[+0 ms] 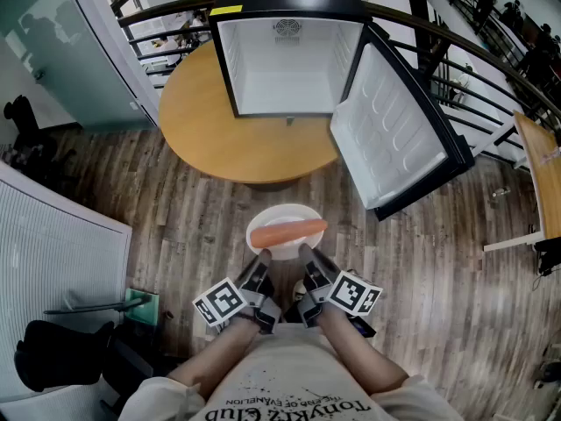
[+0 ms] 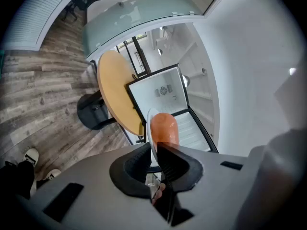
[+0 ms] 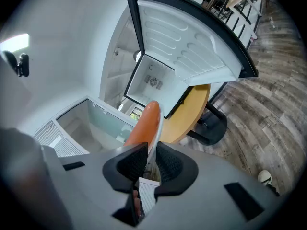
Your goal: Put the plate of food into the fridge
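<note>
A white plate [image 1: 282, 220] with one orange sausage [image 1: 289, 232] on it hangs in the air in front of me, above the wooden floor. My left gripper [image 1: 264, 261] is shut on the plate's near-left rim, and my right gripper [image 1: 306, 257] is shut on its near-right rim. In the left gripper view the plate [image 2: 149, 128] stands edge-on between the jaws with the sausage [image 2: 164, 128] beside it. The right gripper view shows the same plate [image 3: 157, 137] and sausage [image 3: 144, 126]. The small black fridge [image 1: 289, 55] sits on a round wooden table [image 1: 197, 121], its door [image 1: 394, 125] swung open to the right, its inside white and bare.
A black railing [image 1: 158, 24] curves behind the table. At the left stand a glass partition [image 1: 53, 51] and a white slatted panel [image 1: 53, 261]. A black chair [image 1: 48, 358] is at the lower left. Another wooden tabletop [image 1: 539, 169] juts in at the right edge.
</note>
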Motion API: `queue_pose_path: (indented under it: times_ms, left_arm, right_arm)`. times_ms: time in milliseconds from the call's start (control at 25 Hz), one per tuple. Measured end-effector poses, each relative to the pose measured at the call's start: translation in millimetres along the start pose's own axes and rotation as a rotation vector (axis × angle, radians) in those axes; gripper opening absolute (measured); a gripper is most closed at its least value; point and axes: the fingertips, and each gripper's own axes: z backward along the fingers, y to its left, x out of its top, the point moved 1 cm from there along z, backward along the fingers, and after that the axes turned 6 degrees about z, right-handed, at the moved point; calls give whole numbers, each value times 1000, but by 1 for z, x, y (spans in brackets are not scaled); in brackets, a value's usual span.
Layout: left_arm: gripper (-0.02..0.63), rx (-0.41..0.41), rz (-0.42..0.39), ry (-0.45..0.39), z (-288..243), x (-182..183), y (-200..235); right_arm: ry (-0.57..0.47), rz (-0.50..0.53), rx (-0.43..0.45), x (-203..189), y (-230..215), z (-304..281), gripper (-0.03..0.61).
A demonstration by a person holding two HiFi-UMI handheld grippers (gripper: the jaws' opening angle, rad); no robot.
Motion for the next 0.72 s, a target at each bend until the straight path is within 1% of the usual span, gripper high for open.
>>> queue_pose_path:
  times_ms: [320, 560, 720]
  left_arm:
    - [54, 3, 6, 9, 4, 2, 2]
    - [55, -2, -7, 14, 5, 7, 2]
    - [55, -3, -1, 25, 4, 10, 3]
  right_arm:
    - [-3, -9, -7, -6, 1, 0, 71]
    - [-19, -45, 5, -7, 3, -4, 71]
    - [-26, -46, -1, -7, 4, -6, 66]
